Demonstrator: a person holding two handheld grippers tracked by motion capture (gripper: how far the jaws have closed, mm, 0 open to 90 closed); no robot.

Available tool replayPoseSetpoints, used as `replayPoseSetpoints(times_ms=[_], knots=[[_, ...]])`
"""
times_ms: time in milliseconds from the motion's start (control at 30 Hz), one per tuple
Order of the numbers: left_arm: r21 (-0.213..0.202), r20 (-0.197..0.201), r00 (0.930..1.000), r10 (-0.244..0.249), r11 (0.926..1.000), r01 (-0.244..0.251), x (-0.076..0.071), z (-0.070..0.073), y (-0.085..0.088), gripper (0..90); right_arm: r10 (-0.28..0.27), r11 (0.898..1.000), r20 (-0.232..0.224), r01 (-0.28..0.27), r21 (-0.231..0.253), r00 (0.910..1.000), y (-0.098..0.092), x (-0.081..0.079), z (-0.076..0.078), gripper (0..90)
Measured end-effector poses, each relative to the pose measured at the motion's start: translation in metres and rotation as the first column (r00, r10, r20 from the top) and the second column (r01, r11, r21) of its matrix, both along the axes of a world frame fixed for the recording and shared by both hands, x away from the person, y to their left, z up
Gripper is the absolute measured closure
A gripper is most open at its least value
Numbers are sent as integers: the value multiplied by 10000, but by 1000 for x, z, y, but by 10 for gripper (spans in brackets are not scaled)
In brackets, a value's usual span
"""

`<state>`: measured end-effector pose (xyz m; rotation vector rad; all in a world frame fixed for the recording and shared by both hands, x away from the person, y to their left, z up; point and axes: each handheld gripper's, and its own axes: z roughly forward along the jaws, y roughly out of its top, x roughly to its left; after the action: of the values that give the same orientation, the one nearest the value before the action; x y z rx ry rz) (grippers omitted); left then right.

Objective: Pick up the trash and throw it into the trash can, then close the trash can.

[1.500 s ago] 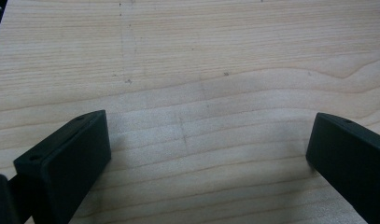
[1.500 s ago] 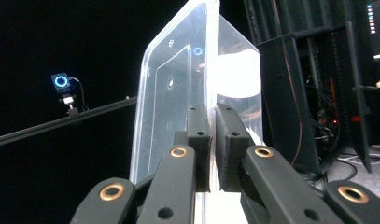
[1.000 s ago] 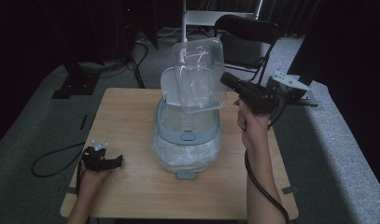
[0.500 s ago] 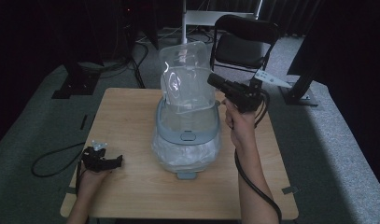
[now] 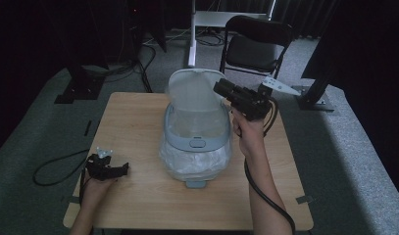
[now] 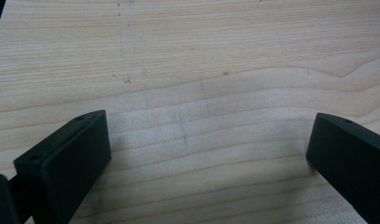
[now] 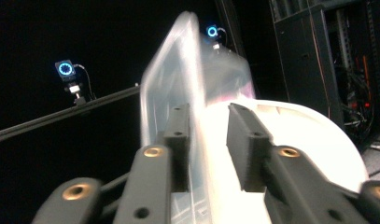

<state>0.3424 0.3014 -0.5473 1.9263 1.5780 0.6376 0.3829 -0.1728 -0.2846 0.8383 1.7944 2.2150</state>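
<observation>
Clear lid raised on a bin at the middle of the desk

The wooden desk [image 5: 138,122] carries a pale blue bin [image 5: 196,142] with a white bag inside, at its centre. The bin's clear lid [image 5: 193,95] stands upright at the far side. The right gripper [image 5: 225,89] is at the lid's right edge, its fingers [image 7: 178,135] just opened, either side of the rim. The left gripper [image 5: 119,170] rests near-left on the desk, fingers [image 6: 66,158] wide apart, holding nothing.
</observation>
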Motion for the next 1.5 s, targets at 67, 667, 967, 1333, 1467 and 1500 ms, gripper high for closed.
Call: replayPoseSetpoints(times_ms=[67, 667, 967, 1333, 1467, 1500], knots=[[4, -4, 10000, 1, 10000, -1, 0, 0, 0, 6, 90, 10000, -33, -90, 19, 10000, -1, -2, -1, 508], [10, -6, 10000, -8, 10000, 8, 0, 0, 0, 7, -263, 9948, -924, 170, -1000, 9954, -20, 3, -19, 141], [8, -3, 10000, -6, 10000, 6, 0, 0, 0, 7, -1173, 9853, -1196, 1005, -1381, 9859, -44, 9, -36, 145], [8, -7, 10000, 19, 10000, -19, 0, 0, 0, 7, -2519, 9505, -1595, 2130, -2261, 9545, -63, 22, -50, 145], [7, -7, 10000, 19, 10000, -19, 0, 0, 0, 7, -3141, 9305, -1808, 2644, -2536, 9320, -67, 33, -53, 144], [10, -5, 10000, 19, 10000, -19, 0, 0, 0, 7, -3267, 9269, -1867, 2754, -2550, 9265, -69, 36, -54, 145]])
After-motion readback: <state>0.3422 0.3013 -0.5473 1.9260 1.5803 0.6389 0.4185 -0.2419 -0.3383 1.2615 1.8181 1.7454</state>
